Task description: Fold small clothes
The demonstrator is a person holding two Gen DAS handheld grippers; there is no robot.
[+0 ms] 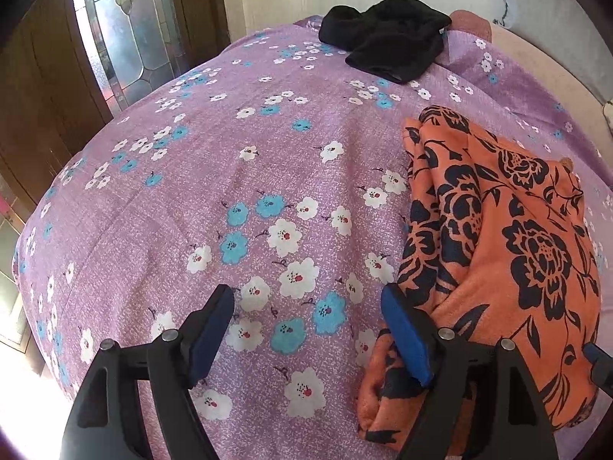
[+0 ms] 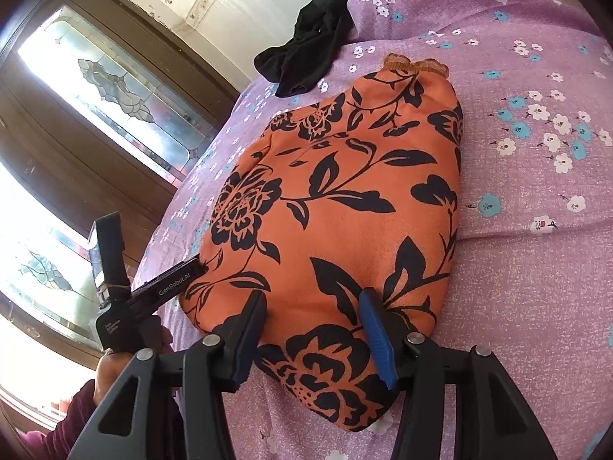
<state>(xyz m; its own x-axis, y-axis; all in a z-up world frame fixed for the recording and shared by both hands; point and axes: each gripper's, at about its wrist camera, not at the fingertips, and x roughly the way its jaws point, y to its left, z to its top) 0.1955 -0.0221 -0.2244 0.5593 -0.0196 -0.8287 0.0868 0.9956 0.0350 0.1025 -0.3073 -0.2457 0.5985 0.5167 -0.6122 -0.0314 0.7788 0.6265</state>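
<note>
An orange garment with a black floral print [image 2: 337, 207] lies folded into a compact bundle on a bed covered by a purple flowered sheet [image 1: 214, 176]. In the right wrist view it fills the centre of the frame, its gathered orange waistband at the top. In the left wrist view the same garment [image 1: 498, 253] occupies the lower right.

The right gripper [image 2: 312, 339] hovers at the bundle's near edge, its blue-padded fingers [image 2: 377, 335] spread apart, the cloth visible between them; whether they touch the fabric cannot be told. The left gripper [image 1: 306, 339] has its fingers spread wide over the bare sheet at the bottom of its frame, the right-hand finger [image 1: 406, 329] at the garment's left edge. In the right wrist view the left gripper's [image 2: 191, 270] tip meets the bundle's left side.

A crumpled black garment [image 1: 387, 36] lies at the top of the frame, apart from the orange one. A wooden door with leaded glass [image 2: 115, 76] stands upper left.
</note>
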